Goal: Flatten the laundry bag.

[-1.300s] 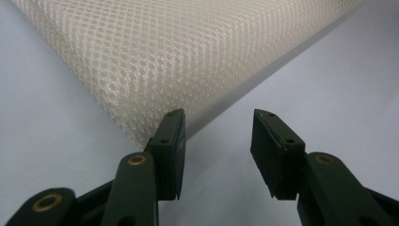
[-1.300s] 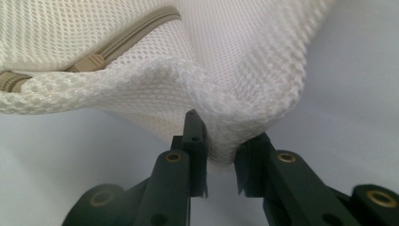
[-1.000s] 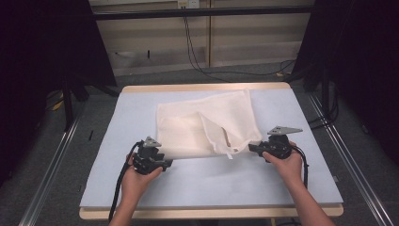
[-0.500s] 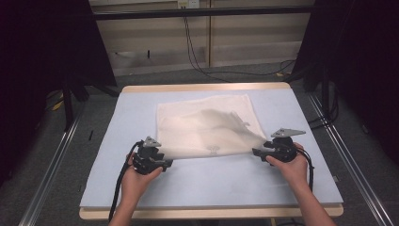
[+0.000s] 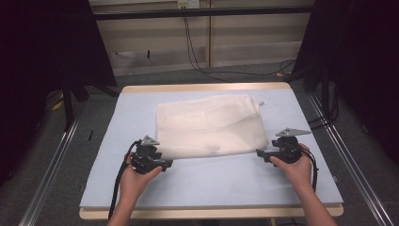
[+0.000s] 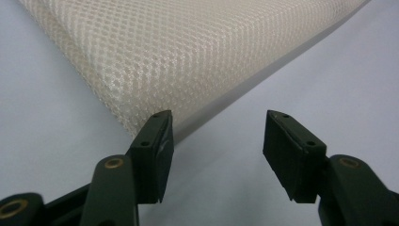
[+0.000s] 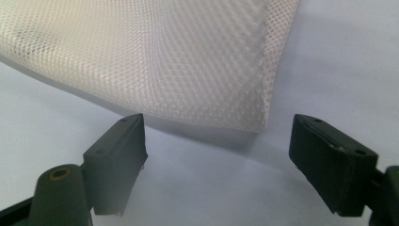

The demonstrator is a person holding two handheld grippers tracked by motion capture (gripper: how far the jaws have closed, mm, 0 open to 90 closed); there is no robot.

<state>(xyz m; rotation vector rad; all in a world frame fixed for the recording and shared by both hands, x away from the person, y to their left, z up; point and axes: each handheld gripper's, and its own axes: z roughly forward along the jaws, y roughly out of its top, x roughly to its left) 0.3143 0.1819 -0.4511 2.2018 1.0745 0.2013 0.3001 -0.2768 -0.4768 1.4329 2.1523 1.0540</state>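
Both black hand-held grippers, left (image 5: 165, 163) and right (image 5: 260, 152), have just opened wide, letting the white mesh cloth bag (image 5: 210, 125) lie flat on the pale blue table (image 5: 211, 179); I'd pull back gently.

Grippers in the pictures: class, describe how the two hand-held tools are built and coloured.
Both the left gripper and the right gripper are black, each with two flat rectangular fingers, brass-coloured pivot pins, a grey three-cornered top plate and a black trailing cable. The forearms are bare, with no sleeves.

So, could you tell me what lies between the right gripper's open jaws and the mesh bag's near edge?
Only bare blue table cover, seen in the right gripper view: the right gripper is apart from the mesh bag.
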